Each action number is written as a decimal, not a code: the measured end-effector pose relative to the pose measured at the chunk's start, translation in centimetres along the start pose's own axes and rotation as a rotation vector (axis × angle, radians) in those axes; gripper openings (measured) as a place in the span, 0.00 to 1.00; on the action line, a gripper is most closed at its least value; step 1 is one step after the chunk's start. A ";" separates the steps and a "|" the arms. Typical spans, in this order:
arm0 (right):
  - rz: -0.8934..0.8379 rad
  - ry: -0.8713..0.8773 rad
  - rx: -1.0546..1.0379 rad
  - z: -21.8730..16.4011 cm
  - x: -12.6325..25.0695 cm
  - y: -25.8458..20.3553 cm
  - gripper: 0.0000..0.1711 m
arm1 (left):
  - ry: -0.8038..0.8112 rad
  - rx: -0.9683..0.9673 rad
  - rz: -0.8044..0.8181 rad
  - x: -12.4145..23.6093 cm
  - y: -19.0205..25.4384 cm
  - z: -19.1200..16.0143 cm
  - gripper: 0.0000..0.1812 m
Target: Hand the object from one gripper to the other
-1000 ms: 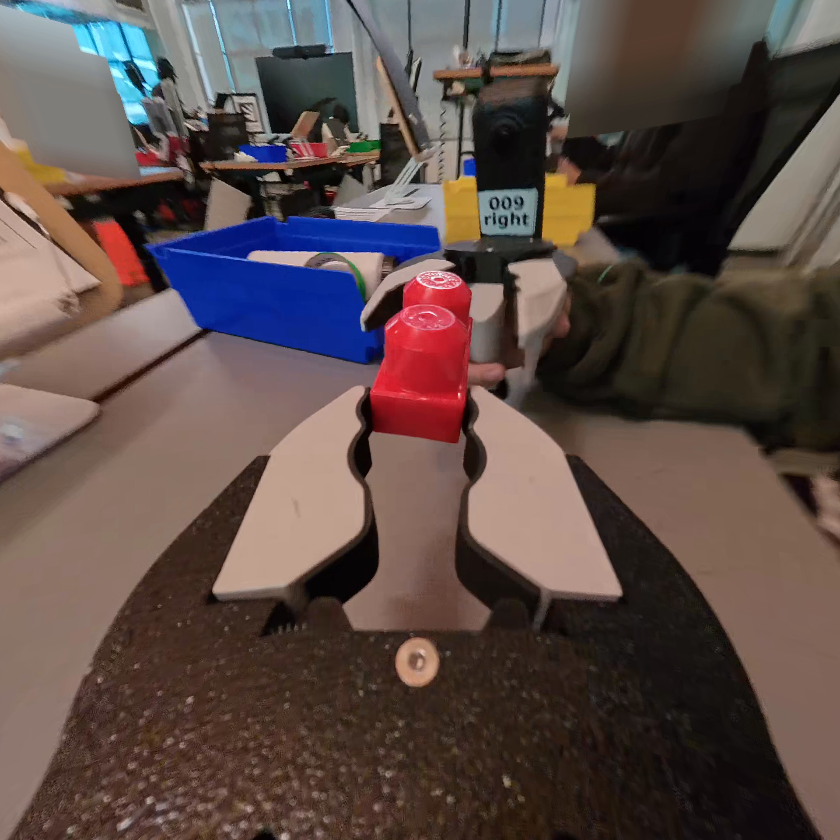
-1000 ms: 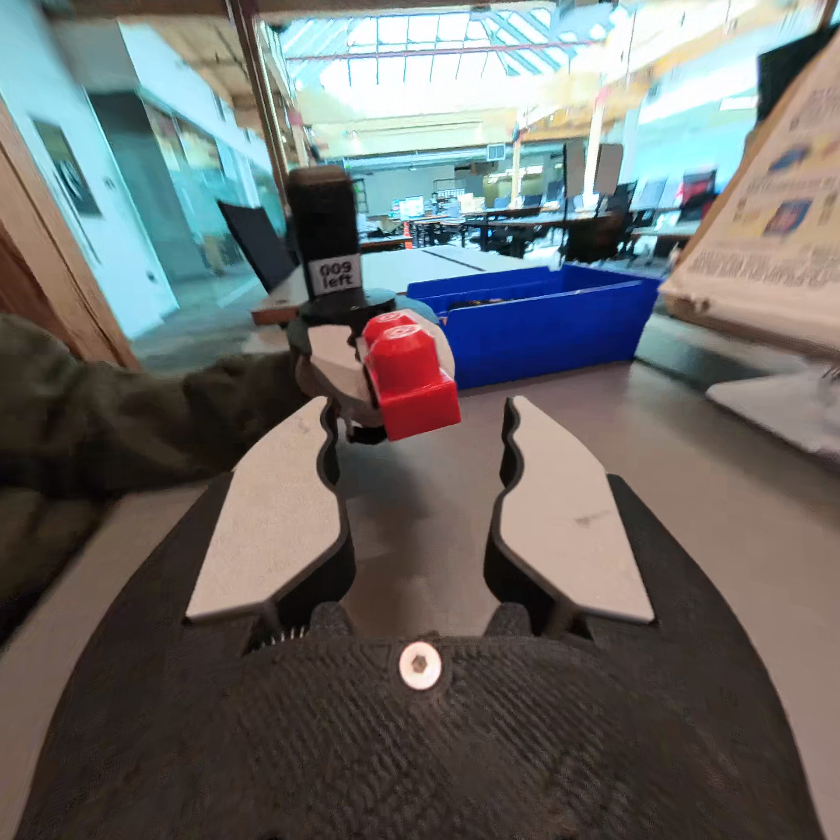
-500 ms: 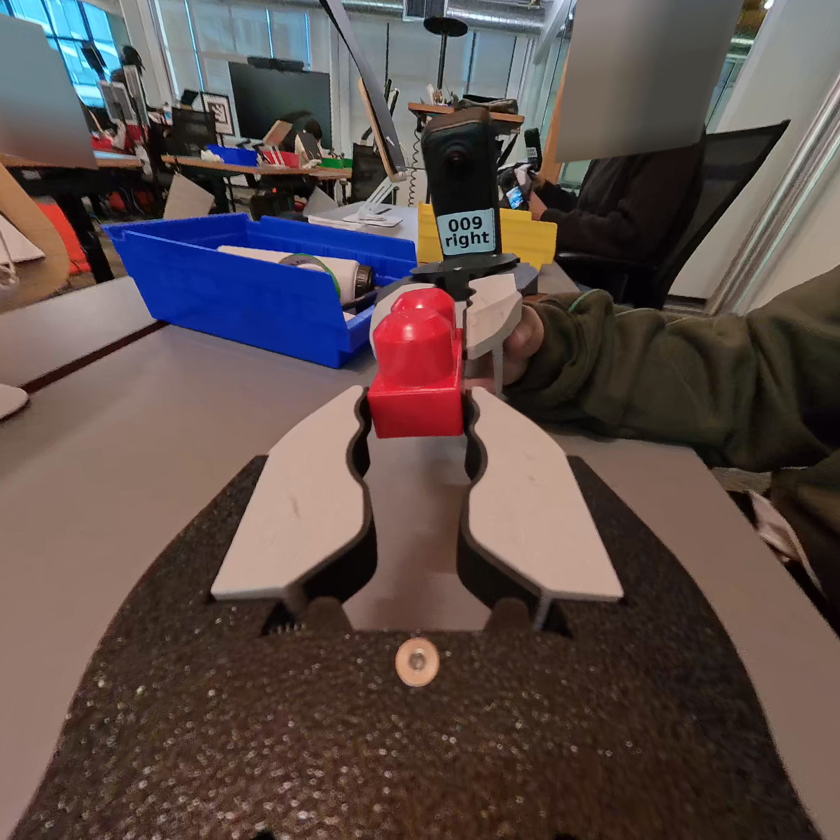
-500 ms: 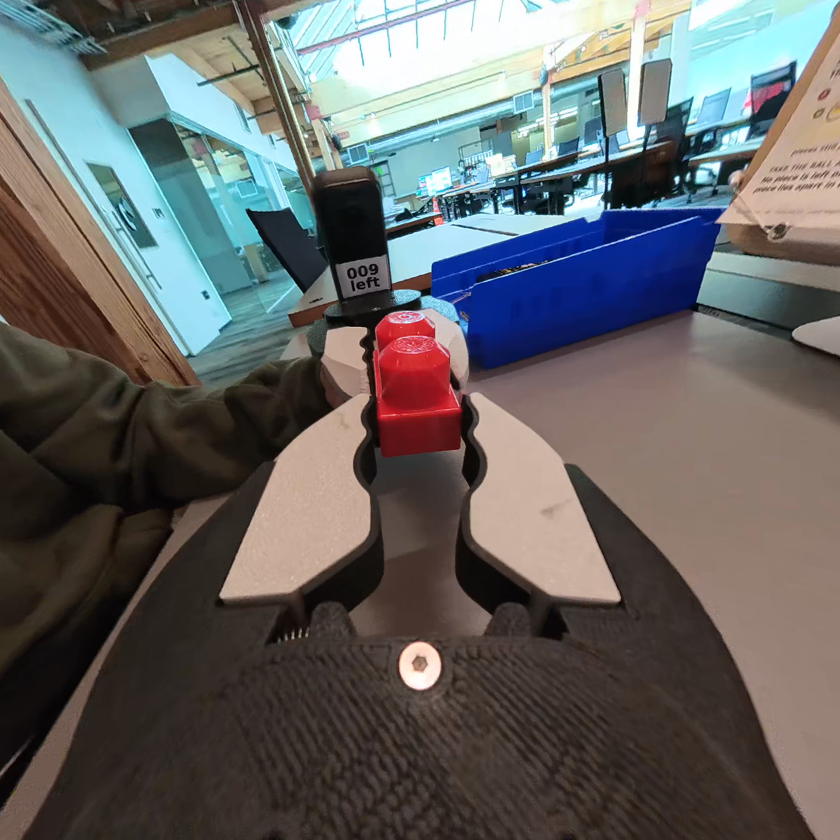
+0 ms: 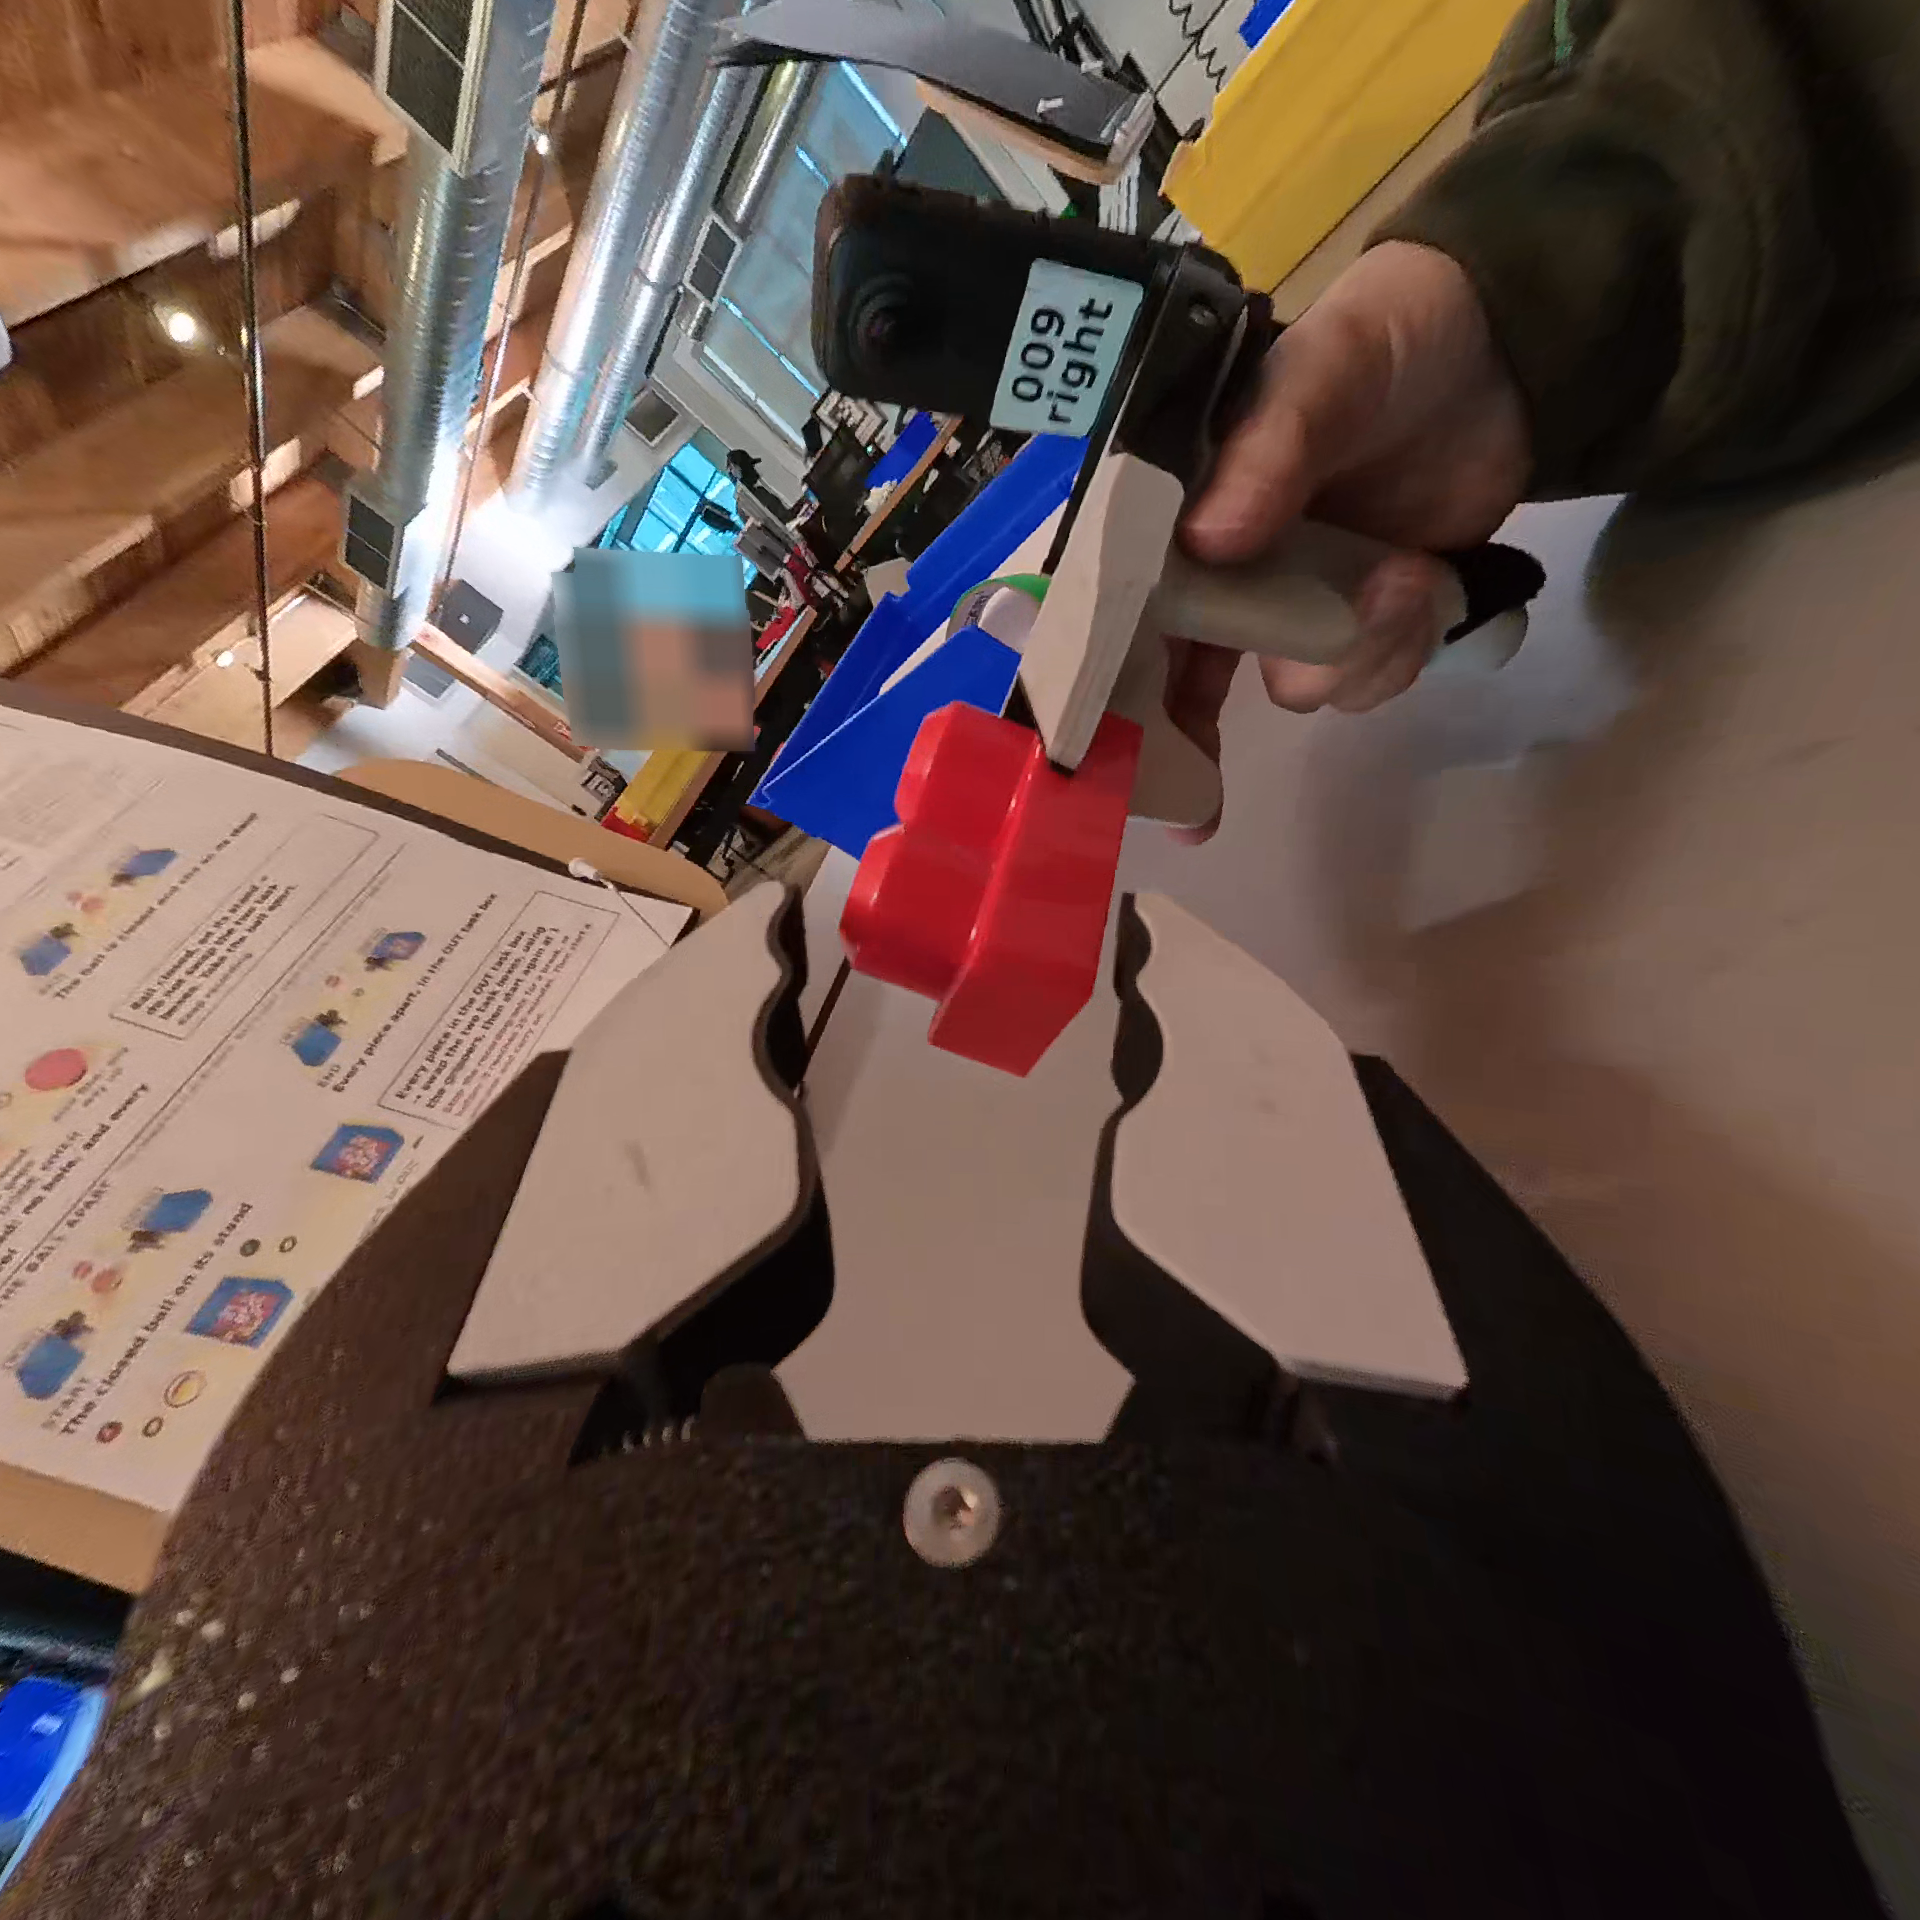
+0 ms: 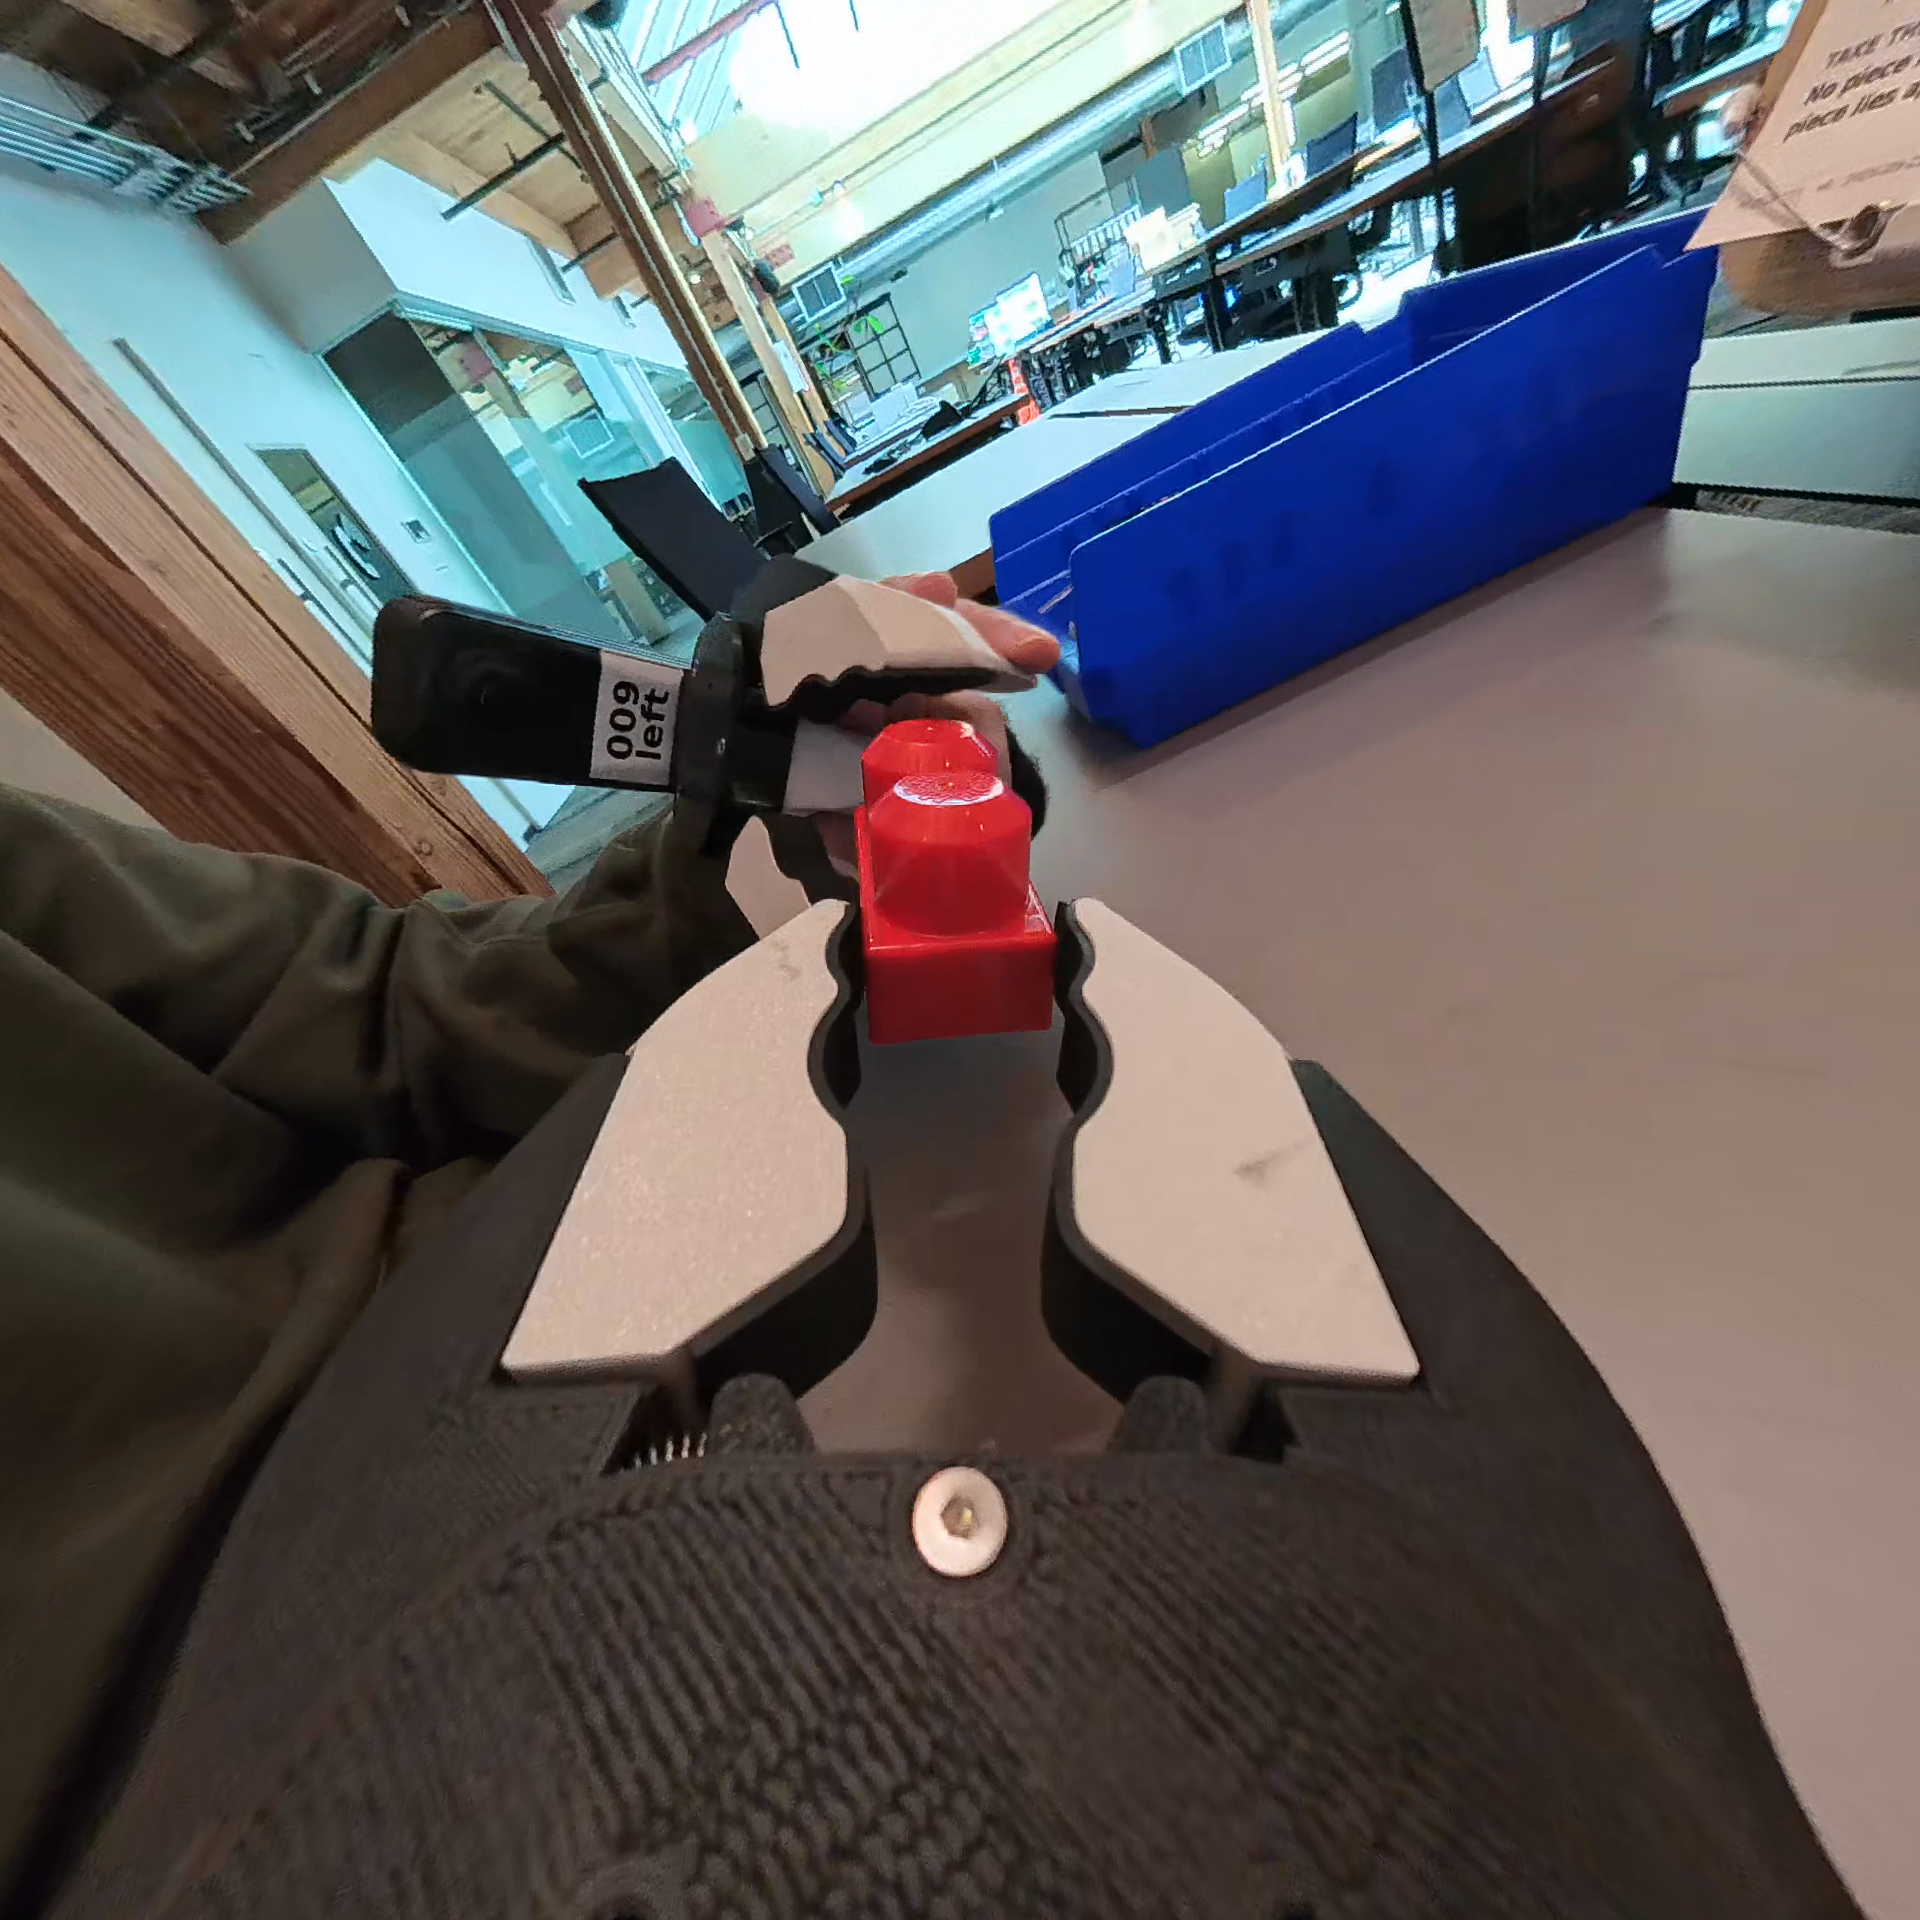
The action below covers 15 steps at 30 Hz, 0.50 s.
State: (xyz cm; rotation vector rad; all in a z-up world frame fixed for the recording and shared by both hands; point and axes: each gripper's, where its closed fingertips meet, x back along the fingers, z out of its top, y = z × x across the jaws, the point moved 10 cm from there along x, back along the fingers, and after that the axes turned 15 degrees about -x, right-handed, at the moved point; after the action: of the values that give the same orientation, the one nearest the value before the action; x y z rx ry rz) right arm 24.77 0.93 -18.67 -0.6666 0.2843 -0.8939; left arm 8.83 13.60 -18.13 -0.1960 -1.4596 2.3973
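Observation:
A red two-stud brick [image 6: 951, 935] is clamped between the fingertips of my right gripper [image 6: 956, 920], which is shut on it above the grey table [image 6: 1558, 935]. My left gripper [image 6: 935, 717] shows just behind the brick, rolled onto its side with its jaws apart. In the left wrist view my left gripper [image 5: 961, 914] is open; the brick [image 5: 987, 904] hangs tilted between and just ahead of its fingertips, touching neither. The right gripper [image 5: 1127, 790] holds the brick from the far side, with a hand on its handle.
A blue bin [image 6: 1351, 582] stands on the table beyond the grippers, and shows in the left wrist view [image 5: 883, 675]. A printed instruction sheet on cardboard [image 5: 260, 1039] stands at the left. A yellow bin [image 5: 1320, 135] sits farther back. Green sleeves flank both views. Left and right tips are no more than a few centimetres apart.
My left gripper has opened, let go of the red brick and rolled sideways. My right gripper stays shut on the brick and now holds it alone.

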 end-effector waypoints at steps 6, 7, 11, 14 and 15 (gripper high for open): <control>0.018 -0.006 -0.020 -0.2 -0.2 0.1 0.21 | 0.008 0.059 -0.050 0.0 -0.1 -0.2 0.27; 0.014 0.004 -0.011 -0.2 -0.2 0.1 0.21 | 0.002 0.088 -0.051 -0.1 -0.1 -0.3 0.27; -0.083 0.137 0.123 0.2 0.5 -0.2 0.40 | 0.024 0.267 -0.020 0.3 -1.0 -0.7 0.27; -0.106 0.204 0.007 0.6 0.9 0.1 0.46 | 0.081 0.420 -0.023 0.8 -1.5 -1.2 0.27; -0.077 0.200 -0.049 0.6 0.8 0.3 0.47 | 0.098 0.465 -0.052 0.9 -1.5 -1.4 0.27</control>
State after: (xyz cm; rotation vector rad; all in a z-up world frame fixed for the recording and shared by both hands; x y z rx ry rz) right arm 25.73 0.64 -18.34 -0.6372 0.4625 -1.0320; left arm 8.72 15.68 -17.36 -0.1571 -0.8219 2.5629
